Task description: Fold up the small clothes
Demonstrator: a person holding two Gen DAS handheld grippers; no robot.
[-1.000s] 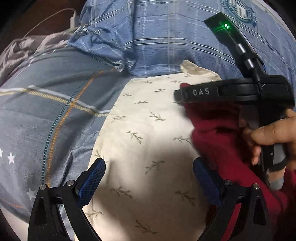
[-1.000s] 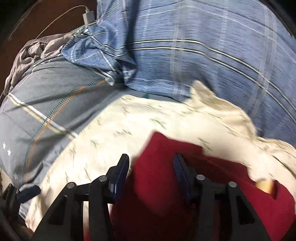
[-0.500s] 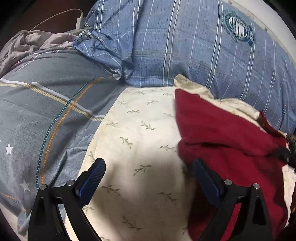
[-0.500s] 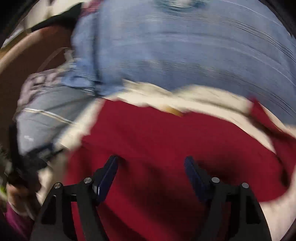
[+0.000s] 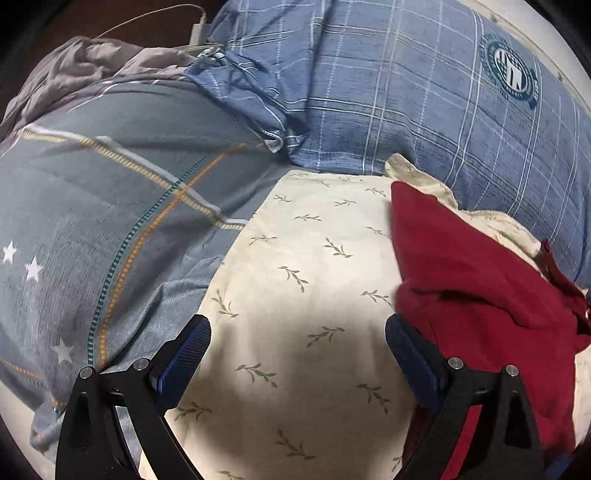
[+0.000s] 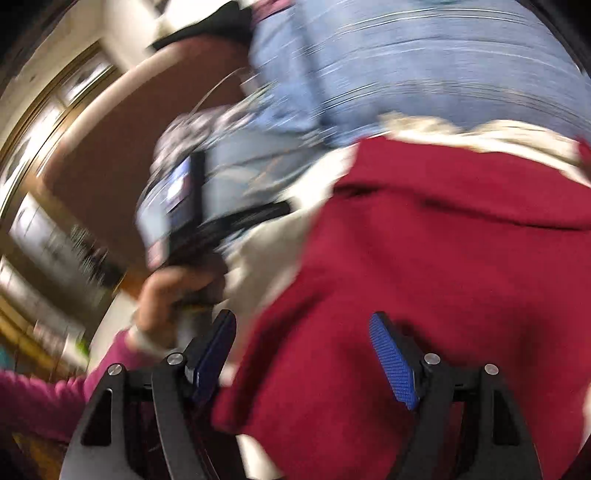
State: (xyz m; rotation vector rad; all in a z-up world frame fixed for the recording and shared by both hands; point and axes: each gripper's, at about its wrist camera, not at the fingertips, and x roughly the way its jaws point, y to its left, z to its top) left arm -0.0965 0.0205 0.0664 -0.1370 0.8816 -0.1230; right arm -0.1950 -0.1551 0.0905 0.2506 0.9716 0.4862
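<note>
A dark red garment [image 5: 476, 291] lies partly folded on a cream cloth with a leaf print [image 5: 314, 295]. In the left wrist view it is at the right, beside the right finger. My left gripper [image 5: 297, 350] is open and empty over the cream cloth. In the right wrist view, which is blurred, the red garment [image 6: 443, 266] fills the right and centre. My right gripper [image 6: 303, 350] is open just above it, holding nothing. The left gripper's body and the hand holding it [image 6: 177, 280] show at the left there.
A blue plaid pillow [image 5: 424, 96] lies behind the cloths. A grey-blue bedsheet with stars and stripes [image 5: 103, 206] spreads to the left. A white charger and cable [image 5: 199, 31] sit at the far back. A brown headboard [image 6: 122, 155] shows in the right wrist view.
My right gripper let go of the red garment after carrying its edge over, opened, and swung back to the right. The red garment now lies folded over. My left gripper stayed open and barely moved.
</note>
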